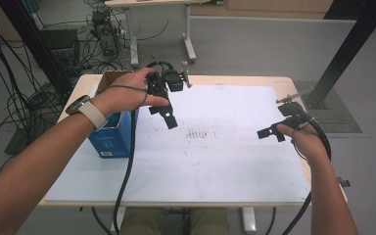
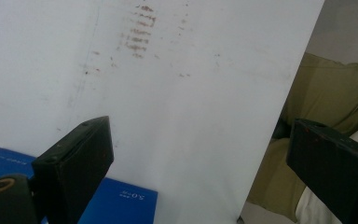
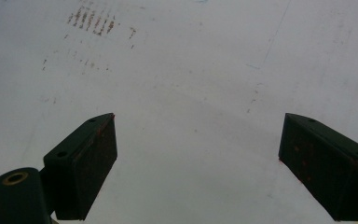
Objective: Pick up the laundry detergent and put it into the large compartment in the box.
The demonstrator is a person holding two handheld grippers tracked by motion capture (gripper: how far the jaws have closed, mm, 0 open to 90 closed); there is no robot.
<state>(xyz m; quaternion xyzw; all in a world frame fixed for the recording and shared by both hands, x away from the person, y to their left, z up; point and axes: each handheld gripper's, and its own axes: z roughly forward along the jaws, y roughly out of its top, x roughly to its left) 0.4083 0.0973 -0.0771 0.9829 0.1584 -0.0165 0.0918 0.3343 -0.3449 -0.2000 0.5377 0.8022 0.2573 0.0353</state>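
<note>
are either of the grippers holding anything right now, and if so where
No, nothing is held. The left gripper and the right gripper both have their jaws wide apart, with just the white sheet showing between them.

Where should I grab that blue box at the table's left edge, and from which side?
Judging from the high view, grip the blue box by a side wall at its open top, coming down from above with the left gripper, which is nearest and has its jaws open. The flaps stand open, so a wall edge looks free to pinch; the interior isn't visible.
</note>
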